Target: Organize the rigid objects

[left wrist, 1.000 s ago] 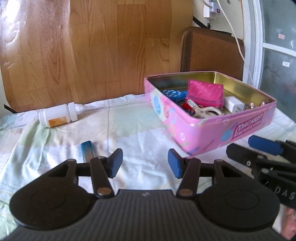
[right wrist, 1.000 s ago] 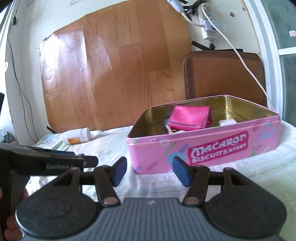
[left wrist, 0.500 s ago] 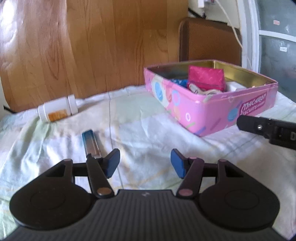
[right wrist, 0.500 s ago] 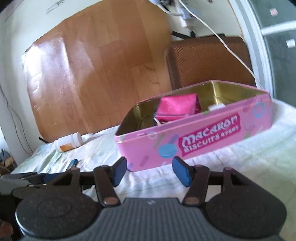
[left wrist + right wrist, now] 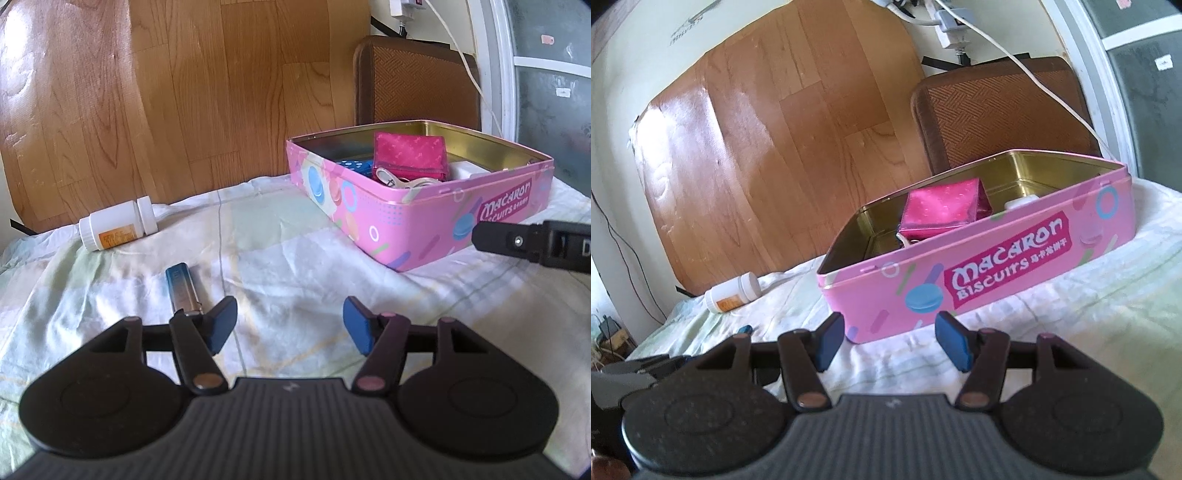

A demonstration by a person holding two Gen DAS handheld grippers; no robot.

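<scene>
Right wrist view, pink tin (image 5: 979, 273) lettered "Macaron Biscuits", pill bottle (image 5: 733, 293) with unreadable orange label, right tongs (image 5: 890, 338) and left tongs (image 5: 290, 325) parted, both empty

Bright daylight, panel glare, perhaps slight blur

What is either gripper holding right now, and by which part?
Nothing is held. The left gripper is open over bare cloth, the blue lighter lying just left of it. The right gripper is open too, short of the pink tin.

Glossy metal tin (image 5: 402, 225) – soft, wrinkled cloth (image 5: 280, 258) beneath.
</scene>
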